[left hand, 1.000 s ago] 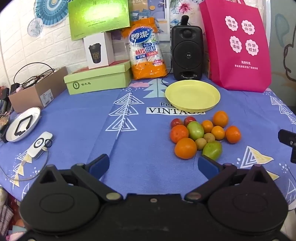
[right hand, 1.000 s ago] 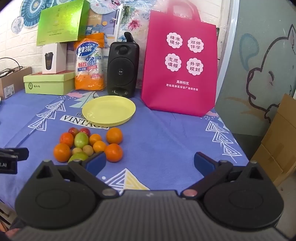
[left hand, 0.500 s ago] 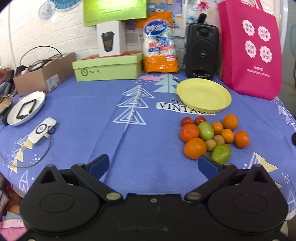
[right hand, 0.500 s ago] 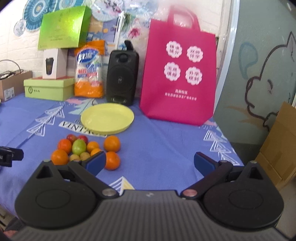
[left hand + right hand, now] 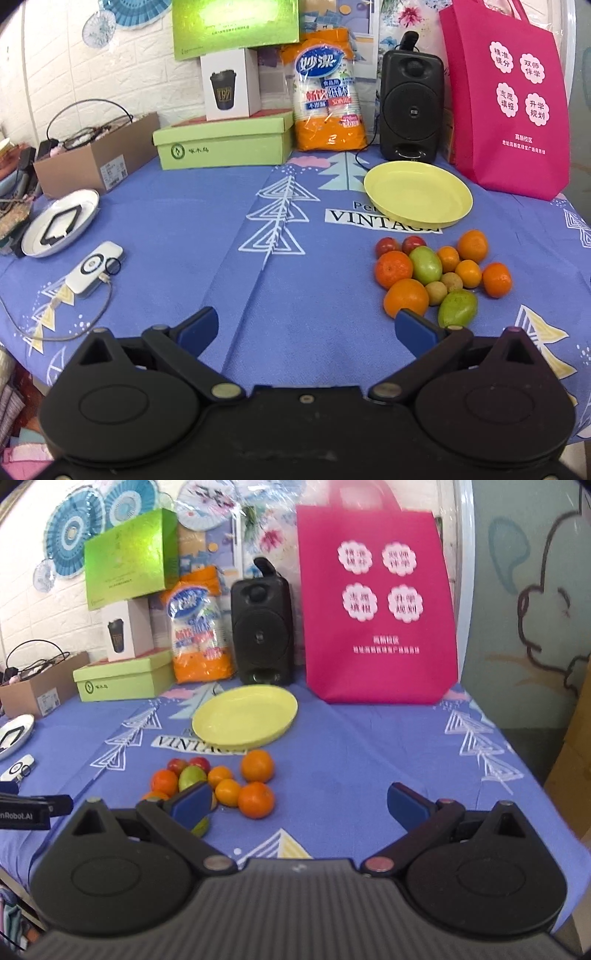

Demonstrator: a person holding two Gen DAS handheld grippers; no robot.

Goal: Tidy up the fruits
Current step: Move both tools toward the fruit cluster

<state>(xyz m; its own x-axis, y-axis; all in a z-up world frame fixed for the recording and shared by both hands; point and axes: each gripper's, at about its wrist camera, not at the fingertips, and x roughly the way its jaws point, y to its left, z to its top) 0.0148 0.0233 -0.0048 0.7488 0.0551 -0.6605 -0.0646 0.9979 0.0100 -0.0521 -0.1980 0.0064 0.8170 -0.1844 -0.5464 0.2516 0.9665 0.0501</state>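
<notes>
The left claw [image 5: 306, 326] is spread wide and holds nothing; its blue pads sit at the bottom of the left wrist view, above bare blue cloth, with the right pad just short of the nearest fruit. The right claw [image 5: 301, 803] is equally wide and empty; in the right wrist view its left pad overlaps the near edge of the fruit pile [image 5: 218, 786], hiding part of a green fruit there.

Outward from the claws, the fruit lies in one loose cluster on the desk [image 5: 221, 229], at centre right of the left wrist view: several oranges and smaller mandarins, two green mangoes, two small red fruits and a couple of brownish round ones, most touching their neighbours. Just beyond the cluster, toward the upper right, sits an empty yellow plate [image 5: 417, 177], near the pile but not touching it. Behind the plate stand a black speaker [image 5: 412, 107] and a pink bag [image 5: 506, 103].

Nothing has been picked yet, so the step in hand looks like the first grasp, and the plate is the likely destination. A good start would be a fruit on the outside of the cluster, such as the lone orange [image 5: 257, 766] nearest the plate, so the pads can straddle it without nudging others. Come down centred over it, close across its widest part, and squeeze gently; round fruit may roll off the pads or scatter its neighbours if clipped off-centre.
</notes>
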